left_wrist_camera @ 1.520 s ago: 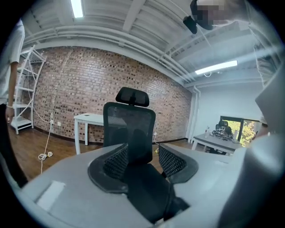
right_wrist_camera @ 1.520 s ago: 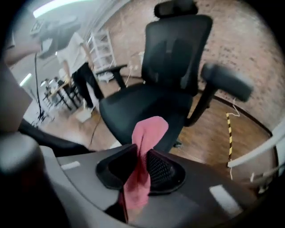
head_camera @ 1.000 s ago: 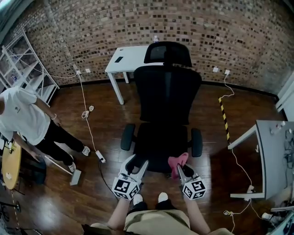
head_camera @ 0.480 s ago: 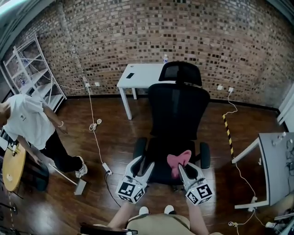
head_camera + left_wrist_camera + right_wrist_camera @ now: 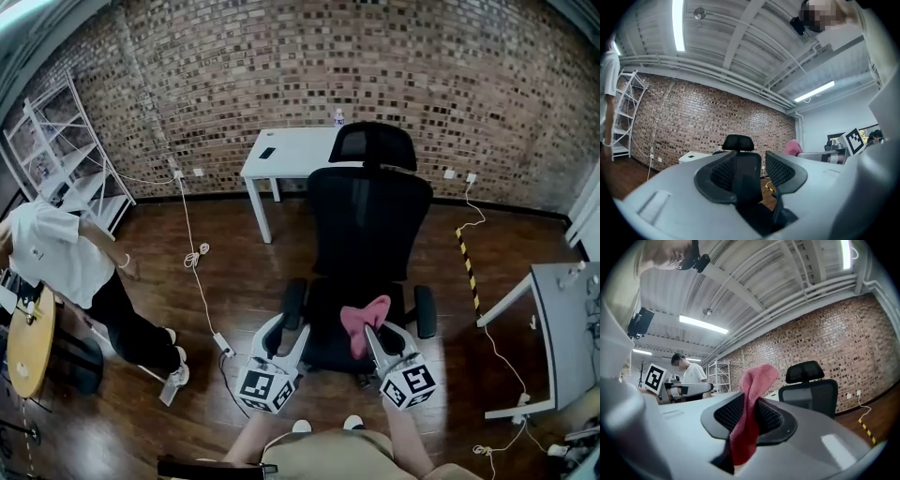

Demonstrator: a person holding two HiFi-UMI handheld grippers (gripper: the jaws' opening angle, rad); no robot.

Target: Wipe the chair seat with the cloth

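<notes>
A brick wall [image 5: 234,66] closes the far side of the room, above a dark wooden floor [image 5: 244,272]. A white desk [image 5: 291,155] stands against that wall. A white metal shelf rack [image 5: 56,141] stands far left and a grey table [image 5: 555,319] near right. Fluorescent tubes [image 5: 678,23] light the white beamed ceiling [image 5: 740,42].

Pink cloth [image 5: 361,323], black chair [image 5: 368,225]

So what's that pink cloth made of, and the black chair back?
The pink cloth looks like soft, fuzzy fabric, maybe terry or microfibre. It is matte and folds limply where the right gripper pinches it. The chair back looks like black mesh on a plastic frame. It seems slightly see-through in the right gripper view, but the weave is too faint to be sure.
</notes>
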